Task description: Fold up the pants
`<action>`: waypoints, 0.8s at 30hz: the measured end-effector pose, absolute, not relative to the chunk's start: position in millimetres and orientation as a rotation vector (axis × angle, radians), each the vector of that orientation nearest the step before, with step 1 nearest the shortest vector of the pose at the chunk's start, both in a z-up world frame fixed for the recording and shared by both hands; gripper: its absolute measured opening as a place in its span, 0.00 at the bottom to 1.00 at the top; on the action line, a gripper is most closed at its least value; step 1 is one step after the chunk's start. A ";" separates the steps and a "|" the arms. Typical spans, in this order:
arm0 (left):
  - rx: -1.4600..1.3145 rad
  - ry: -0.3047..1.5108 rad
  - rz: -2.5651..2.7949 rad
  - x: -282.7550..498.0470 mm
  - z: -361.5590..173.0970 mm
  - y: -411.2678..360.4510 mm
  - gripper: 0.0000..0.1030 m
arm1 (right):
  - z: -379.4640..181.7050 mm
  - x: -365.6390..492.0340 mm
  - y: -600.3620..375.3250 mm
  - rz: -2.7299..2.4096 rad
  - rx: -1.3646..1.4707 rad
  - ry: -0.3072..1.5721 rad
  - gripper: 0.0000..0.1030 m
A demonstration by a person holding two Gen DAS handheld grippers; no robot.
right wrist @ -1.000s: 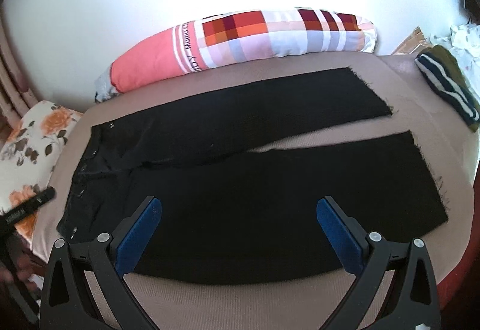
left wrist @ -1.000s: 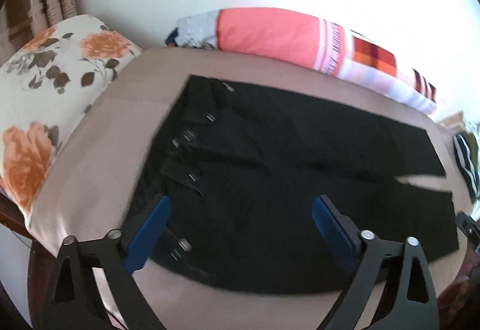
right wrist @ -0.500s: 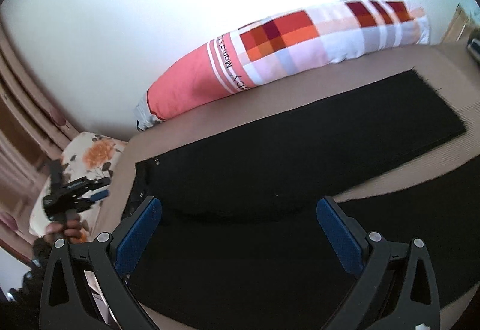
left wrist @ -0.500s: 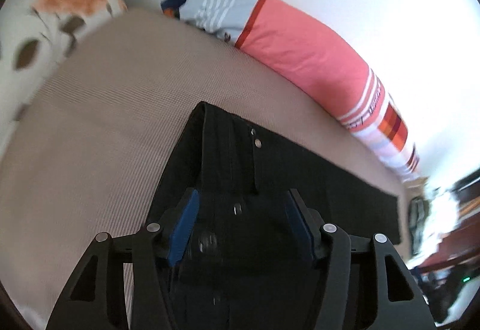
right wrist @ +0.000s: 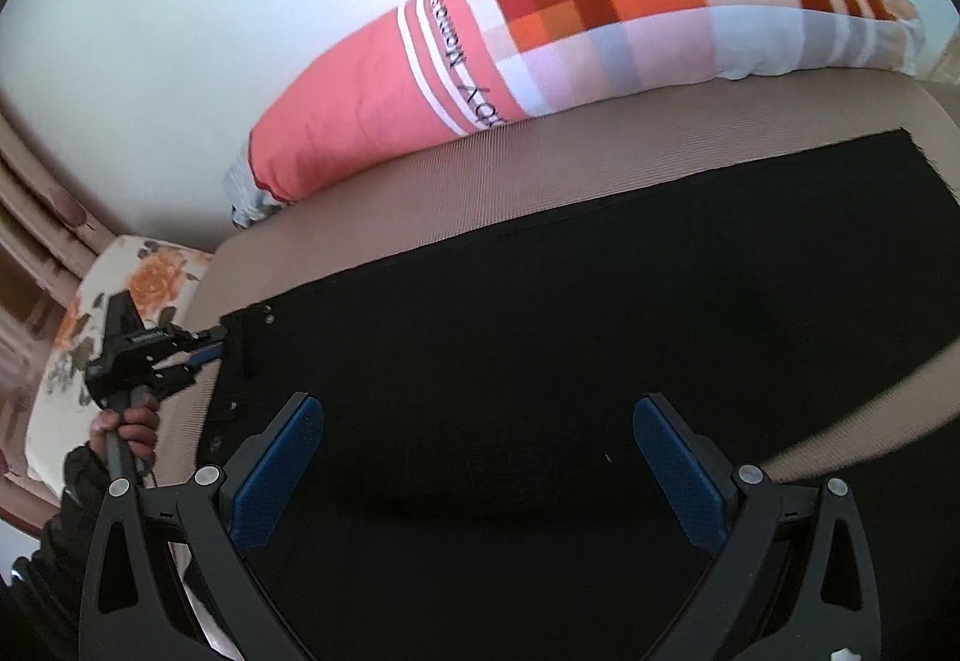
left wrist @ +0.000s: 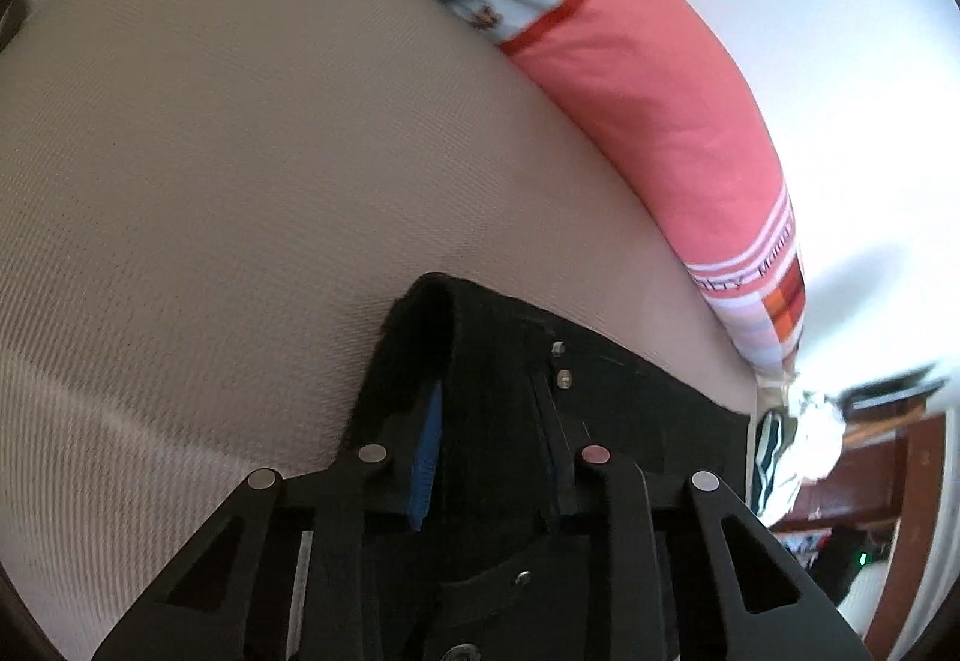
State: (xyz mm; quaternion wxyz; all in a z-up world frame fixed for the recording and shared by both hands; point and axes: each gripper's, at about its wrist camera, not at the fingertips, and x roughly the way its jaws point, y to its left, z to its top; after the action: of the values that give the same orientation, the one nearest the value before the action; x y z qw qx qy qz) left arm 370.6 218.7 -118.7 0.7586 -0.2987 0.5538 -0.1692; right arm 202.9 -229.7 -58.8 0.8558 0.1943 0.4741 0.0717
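1. The left hand-held gripper (left wrist: 489,445) sat so close that its right pad was mostly buried in black cloth, and the picture edges were smeared.
2. The pants (right wrist: 600,361) lay spread flat on the bed (left wrist: 240,181), waistband end toward the floral pillow (right wrist: 78,337).
3. The left one's jaws were closing with a raised fold of the waistband between them, but whether the pads pressed it yet was hard to tell.
4. The right hand-held gripper (right wrist: 474,469) hung spread wide over the leg fabric, nothing pinched.
5. A long pink checked bolster (right wrist: 540,60) lay along the wall behind; a hand (right wrist: 129,430) gripped the left handle.
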 end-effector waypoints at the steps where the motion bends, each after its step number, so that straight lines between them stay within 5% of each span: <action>1: -0.632 1.210 -0.375 375.0 -119.3 215.0 0.27 | -61.6 206.6 -228.0 0.154 0.405 1.002 1.00; 10: -0.709 1.194 -0.463 400.1 -133.1 196.9 0.26 | -78.7 256.7 -206.8 0.260 0.356 1.046 1.00; 13: -0.706 1.188 -0.437 396.2 -127.7 186.6 0.08 | -77.9 273.7 -199.3 0.306 0.279 1.058 1.00; 24: -0.466 0.955 -0.582 322.1 -17.2 146.5 0.08 | -63.1 335.3 -167.2 0.712 -0.194 1.138 1.00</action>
State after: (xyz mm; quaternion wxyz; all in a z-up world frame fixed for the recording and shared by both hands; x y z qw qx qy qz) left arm 322.1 146.4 -17.2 0.8222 -0.2192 0.4486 -0.2734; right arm 335.3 -167.2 -63.1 0.7786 -0.0897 0.5264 0.3295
